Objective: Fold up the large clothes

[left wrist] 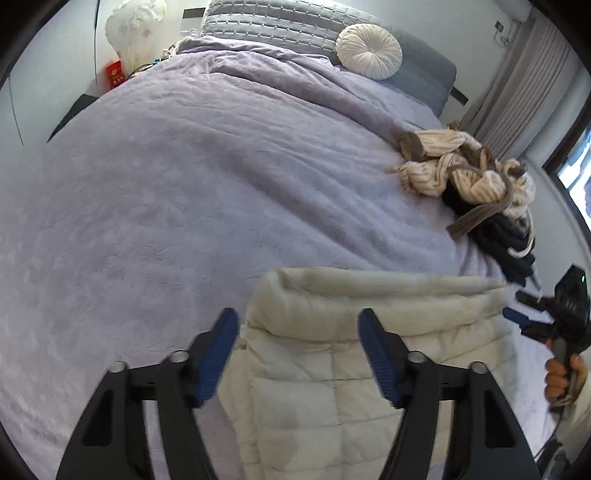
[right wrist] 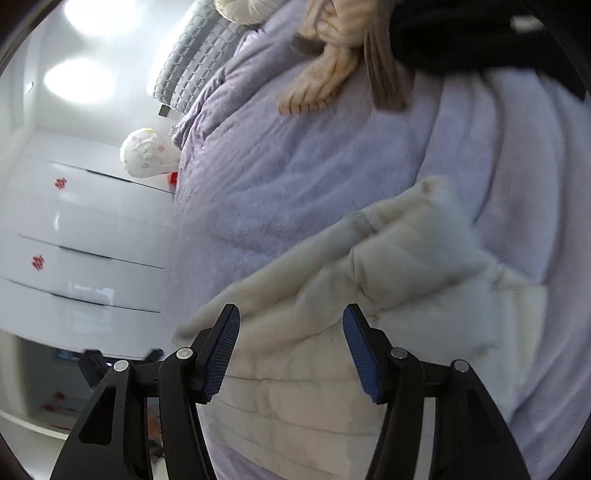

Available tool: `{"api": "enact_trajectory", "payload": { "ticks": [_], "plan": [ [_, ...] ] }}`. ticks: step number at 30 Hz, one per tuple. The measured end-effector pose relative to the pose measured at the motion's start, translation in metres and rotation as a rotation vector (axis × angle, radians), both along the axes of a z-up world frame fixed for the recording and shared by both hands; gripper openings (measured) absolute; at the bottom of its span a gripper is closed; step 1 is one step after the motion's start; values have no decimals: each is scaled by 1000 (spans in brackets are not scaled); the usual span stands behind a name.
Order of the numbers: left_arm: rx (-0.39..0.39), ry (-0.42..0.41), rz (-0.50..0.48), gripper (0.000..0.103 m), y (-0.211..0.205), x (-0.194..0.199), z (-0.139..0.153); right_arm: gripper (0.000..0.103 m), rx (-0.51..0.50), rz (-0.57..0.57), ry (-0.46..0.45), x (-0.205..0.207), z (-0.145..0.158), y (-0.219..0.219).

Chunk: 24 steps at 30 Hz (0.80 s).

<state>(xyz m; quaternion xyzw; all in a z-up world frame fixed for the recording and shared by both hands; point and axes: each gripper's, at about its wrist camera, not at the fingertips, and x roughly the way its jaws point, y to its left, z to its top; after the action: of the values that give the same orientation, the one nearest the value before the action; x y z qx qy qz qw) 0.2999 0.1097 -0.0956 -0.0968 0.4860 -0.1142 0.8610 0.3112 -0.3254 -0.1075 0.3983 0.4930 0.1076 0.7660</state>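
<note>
My left gripper stands released, its blue pads apart above the cream quilted coat, nothing pinched between them. My right gripper is likewise released, its jaws spread over the same coat and clear of the fabric. The coat lies partly folded at the near edge of the bed, on the lilac cover, its folded collar end towards the headboard. Towards the bed's right edge sits a heap of clothes, striped cream knit over dark garments, apart from the coat. A round white cushion rests at the head end beside the grey quilted pillow
</note>
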Motion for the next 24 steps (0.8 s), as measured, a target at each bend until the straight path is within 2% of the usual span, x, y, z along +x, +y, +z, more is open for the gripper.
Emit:
{"api": "enact_trajectory", "payload": {
  "ticks": [1, 2, 4, 9, 13, 14, 19, 24],
  "plan": [
    [-2, 1, -2, 68, -2, 0, -1, 47, -42, -9, -3, -5, 4, -4],
    [3, 4, -10, 67, -5, 1, -5, 27, -79, -12, 3, -7, 4, -6],
    [32, 21, -23, 68, -17, 4, -17, 18, -194, -14, 31, -12, 1, -11],
    [79, 68, 24, 68, -41, 22, -66, 18, -290, -23, 67, -3, -24, -15],
    [101, 109, 81, 68, -44, 34, -103, 17, -314, -17, 102, -3, -51, -17],
    [119, 109, 85, 68, -45, 36, -108, 14, -312, -20, 107, -2, -58, -17],
    [111, 104, 80, 68, -45, 45, -122, 14, -293, -30, 110, 7, -81, -21],
    [94, 106, 83, 68, -43, 49, -127, 13, -289, -40, 106, 9, -88, -22]
  ]
}}
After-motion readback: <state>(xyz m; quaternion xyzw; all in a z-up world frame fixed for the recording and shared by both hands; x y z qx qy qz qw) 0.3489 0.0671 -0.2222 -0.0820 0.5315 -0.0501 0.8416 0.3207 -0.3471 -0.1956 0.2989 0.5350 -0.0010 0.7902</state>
